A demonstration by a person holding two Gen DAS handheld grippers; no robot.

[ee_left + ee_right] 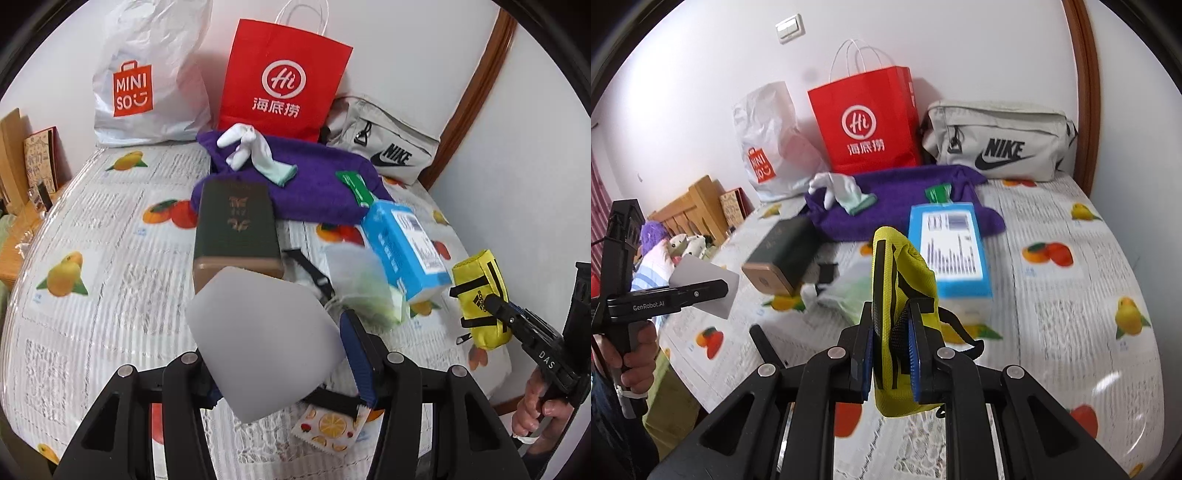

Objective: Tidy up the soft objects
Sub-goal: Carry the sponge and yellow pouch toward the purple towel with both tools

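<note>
clearly the right tool [890,363] is clamped on the yellow pouch [901,295], held above the bed [1071,295] at 6 o'clock; left tool [284,354] pinches a grey pad [258,339]; either soft thing might slip from a thin grip.

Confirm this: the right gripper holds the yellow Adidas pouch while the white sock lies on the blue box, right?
Not quite. The right gripper does hold the yellow Adidas fabric pouch, but the white sock lies on the purple towel, as the right wrist view shows.
</note>
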